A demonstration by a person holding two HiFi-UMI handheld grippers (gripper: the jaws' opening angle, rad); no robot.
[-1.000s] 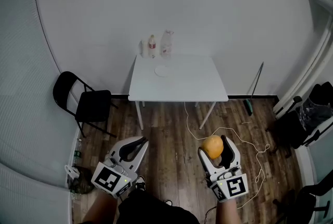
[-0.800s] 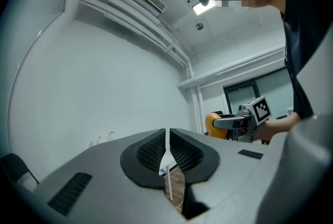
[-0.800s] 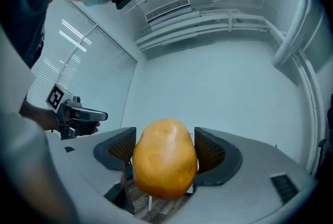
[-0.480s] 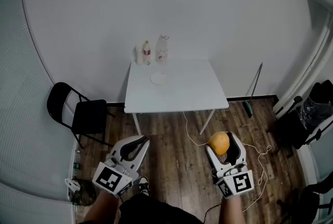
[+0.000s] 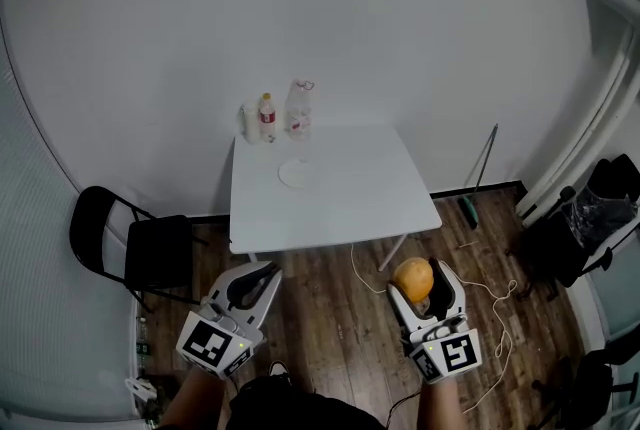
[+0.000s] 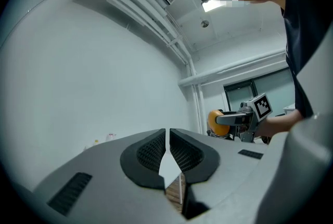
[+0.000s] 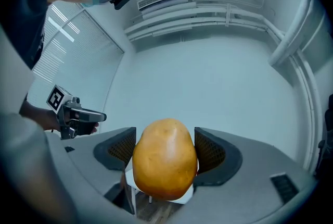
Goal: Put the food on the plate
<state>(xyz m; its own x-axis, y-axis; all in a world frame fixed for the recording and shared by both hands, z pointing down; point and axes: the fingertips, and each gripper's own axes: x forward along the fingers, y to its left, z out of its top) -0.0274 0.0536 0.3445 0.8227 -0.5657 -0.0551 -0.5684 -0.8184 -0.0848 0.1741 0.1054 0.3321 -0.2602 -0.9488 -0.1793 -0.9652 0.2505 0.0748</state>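
My right gripper is shut on an orange-yellow potato, held over the wood floor in front of the white table. In the right gripper view the potato fills the gap between the two dark pads. A small white plate lies on the table's far left part. My left gripper hangs at the lower left with its jaws together and nothing between them; in the left gripper view the pads almost touch.
Two bottles and a small white container stand at the table's back left edge. A black folding chair is left of the table. A white cord trails on the floor; a dark bag and a leaning stick are at the right.
The view has shifted forward, so the table sits lower and nearer. Both grippers keep their places in the view; the right one still holds the potato.
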